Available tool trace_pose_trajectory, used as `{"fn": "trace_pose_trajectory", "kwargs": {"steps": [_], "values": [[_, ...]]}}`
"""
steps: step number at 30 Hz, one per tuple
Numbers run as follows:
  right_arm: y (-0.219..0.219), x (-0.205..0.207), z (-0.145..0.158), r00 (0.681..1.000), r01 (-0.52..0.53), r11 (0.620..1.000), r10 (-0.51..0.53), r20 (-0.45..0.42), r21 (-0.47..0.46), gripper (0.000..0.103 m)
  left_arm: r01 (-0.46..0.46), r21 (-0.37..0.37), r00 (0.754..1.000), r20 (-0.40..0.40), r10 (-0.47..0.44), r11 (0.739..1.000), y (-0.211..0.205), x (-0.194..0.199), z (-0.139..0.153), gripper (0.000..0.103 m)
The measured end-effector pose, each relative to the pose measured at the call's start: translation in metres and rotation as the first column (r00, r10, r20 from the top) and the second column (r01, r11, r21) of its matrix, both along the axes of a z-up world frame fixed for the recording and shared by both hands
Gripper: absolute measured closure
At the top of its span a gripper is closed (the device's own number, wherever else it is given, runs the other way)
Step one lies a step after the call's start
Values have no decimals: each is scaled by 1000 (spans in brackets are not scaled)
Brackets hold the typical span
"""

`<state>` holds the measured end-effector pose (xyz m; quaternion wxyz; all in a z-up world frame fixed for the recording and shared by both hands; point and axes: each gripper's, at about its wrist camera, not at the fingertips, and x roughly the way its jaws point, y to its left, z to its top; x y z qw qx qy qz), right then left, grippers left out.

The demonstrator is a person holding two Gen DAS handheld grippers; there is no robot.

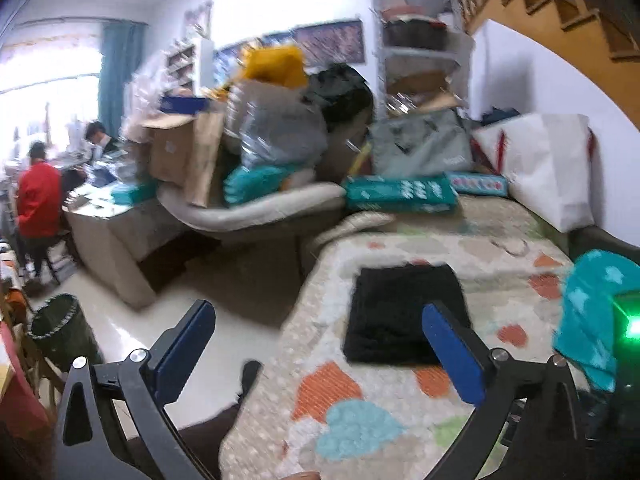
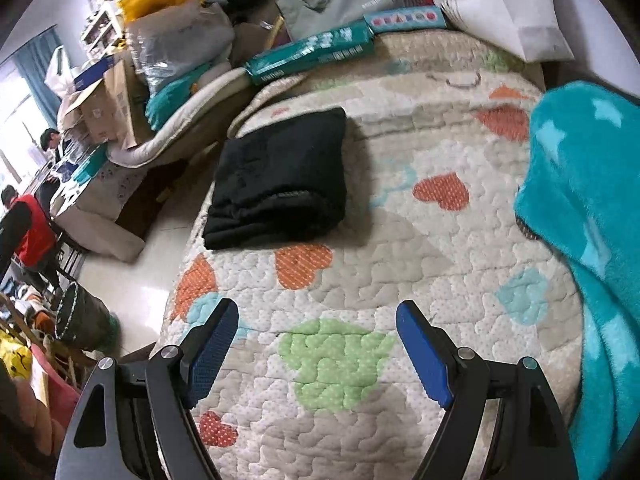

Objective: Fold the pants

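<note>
The black pants (image 1: 404, 312) lie folded into a compact rectangle on the quilted heart-pattern bed cover (image 1: 360, 420). They also show in the right wrist view (image 2: 280, 184) near the bed's left edge. My left gripper (image 1: 320, 312) is open and empty, held above the bed's near corner, short of the pants. My right gripper (image 2: 316, 312) is open and empty, above the quilt (image 2: 400, 280), nearer than the pants and apart from them.
A teal fleece blanket (image 2: 592, 208) lies at the bed's right side. Teal boxes (image 2: 312, 56) and a white bag (image 2: 500, 4) line the far end. A cluttered sofa (image 1: 256, 200) stands left of the bed, a dark bin (image 1: 60, 332) on the floor.
</note>
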<state>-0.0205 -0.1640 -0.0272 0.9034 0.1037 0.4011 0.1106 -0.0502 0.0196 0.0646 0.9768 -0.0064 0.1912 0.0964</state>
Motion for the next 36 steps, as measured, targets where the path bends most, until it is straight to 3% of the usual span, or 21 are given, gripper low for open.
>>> {"fn": "trace_pose_trajectory", "kwargs": {"steps": [6,12,36], "values": [[10,-15,1,999,-22,996,26,46,-88,16,11,-78,988,-156,-23,997,1,7,-21,0],[17,-17,0,997,-48,993,53,50,-109,15,-15,-69,956,-293,-6,997,-1,13,-53,0],[23,-13,-16,999,-45,987,45,-1,-155,15,-41,-86,930,-368,7,995,6,14,-69,0]]}}
